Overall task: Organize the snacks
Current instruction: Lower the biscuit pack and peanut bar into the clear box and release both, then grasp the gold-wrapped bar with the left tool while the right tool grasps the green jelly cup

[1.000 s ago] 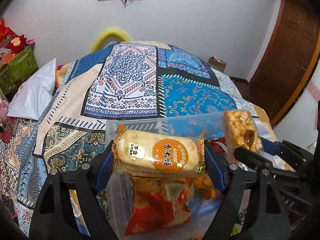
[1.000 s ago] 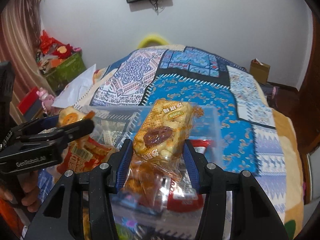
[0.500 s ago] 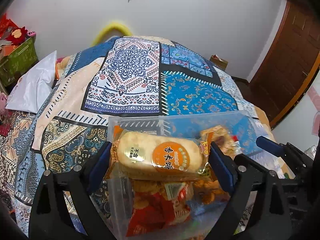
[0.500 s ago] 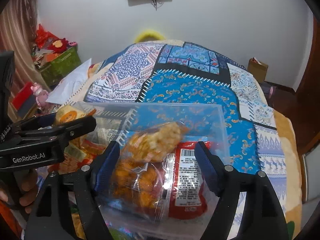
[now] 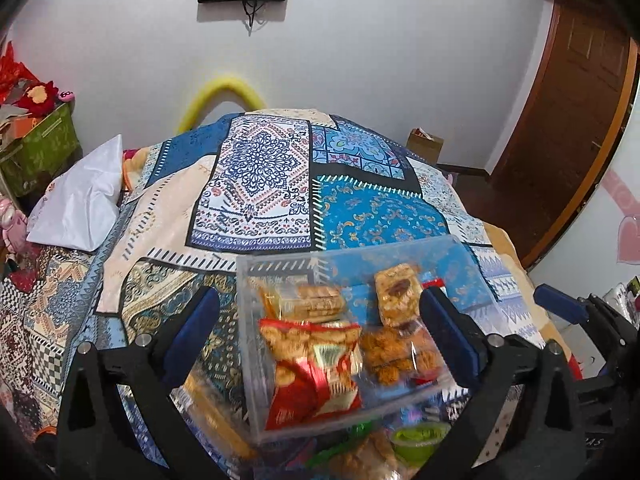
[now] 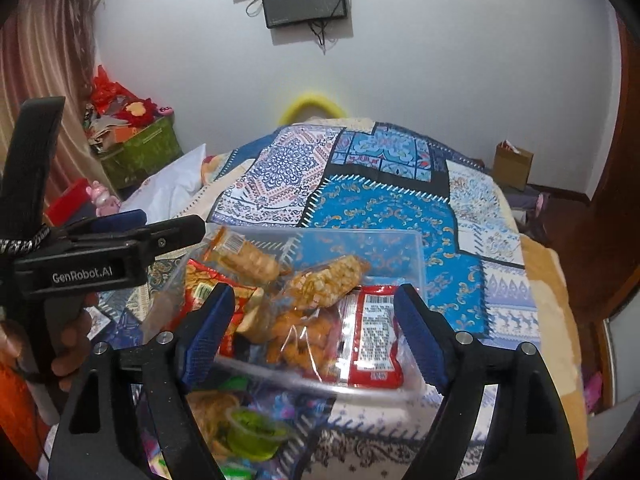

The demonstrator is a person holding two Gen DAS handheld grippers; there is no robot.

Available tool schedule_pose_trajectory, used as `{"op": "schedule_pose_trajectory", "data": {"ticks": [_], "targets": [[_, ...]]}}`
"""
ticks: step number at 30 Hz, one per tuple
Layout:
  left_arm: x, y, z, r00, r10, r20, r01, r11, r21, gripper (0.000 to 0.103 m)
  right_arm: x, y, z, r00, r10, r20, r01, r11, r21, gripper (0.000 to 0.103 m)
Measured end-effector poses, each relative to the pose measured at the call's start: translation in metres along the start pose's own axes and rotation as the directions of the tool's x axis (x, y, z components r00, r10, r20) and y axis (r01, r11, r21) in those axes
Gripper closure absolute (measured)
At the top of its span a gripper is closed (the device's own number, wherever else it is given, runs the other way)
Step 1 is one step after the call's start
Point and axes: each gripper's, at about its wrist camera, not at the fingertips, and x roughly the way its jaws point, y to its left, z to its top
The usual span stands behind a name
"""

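Note:
A clear plastic box point(image 5: 400, 246) sits on the patchwork bedspread and holds several snack packets. A rice cracker packet point(image 5: 316, 304) and a puffed rice bar point(image 5: 396, 294) lie on top of a red packet point(image 5: 312, 376) and a bag of orange snacks point(image 5: 392, 356). My left gripper point(image 5: 318, 320) hangs above the box, its jaws opening, with nothing between the pads. My right gripper point(image 6: 316, 304) hovers over the same box point(image 6: 360, 234), jaws also opening and empty, above the puffed rice bar point(image 6: 324, 280) and the rice cracker packet point(image 6: 248, 258). The left gripper point(image 6: 160, 236) shows at its left.
A green jelly cup point(image 6: 252, 432) and loose snacks lie in front of the box. A white pillow point(image 5: 80, 204) and green crate point(image 5: 40, 148) are at the left. A cardboard box point(image 5: 424, 146) and brown door point(image 5: 568, 120) stand at the right. A hand point(image 6: 72, 344) grips the left tool.
Both grippers opened and let go: the rice cracker packet and the puffed rice bar dropped into the box. Both grippers then drew up and back from it.

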Motion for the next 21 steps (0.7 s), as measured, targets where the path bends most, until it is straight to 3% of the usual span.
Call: {"op": "schedule_pose_trajectory", "data": {"ticks": [7, 13, 21], "targets": [[-0.030, 0.017, -0.034, 0.998, 0.061, -0.001, -0.061, 0.997, 0.045, 0.002, -0.014, 0.007, -0.017, 1.000, 0.001, -0.009, -0.001, 1.000, -0.022, 0.023], [-0.044, 0.052, -0.072, 0.992, 0.122, -0.033, -0.121, 0.992, 0.032, 0.002, -0.004, 0.013, -0.045, 0.997, -0.001, -0.074, -0.001, 1.000, -0.031, 0.023], [-0.016, 0.095, -0.102, 0.975, 0.174, -0.140, -0.182, 0.982, -0.049, 0.002, 0.022, 0.016, -0.082, 0.983, 0.017, -0.184, -0.014, 1.000, 0.020, 0.023]]}}
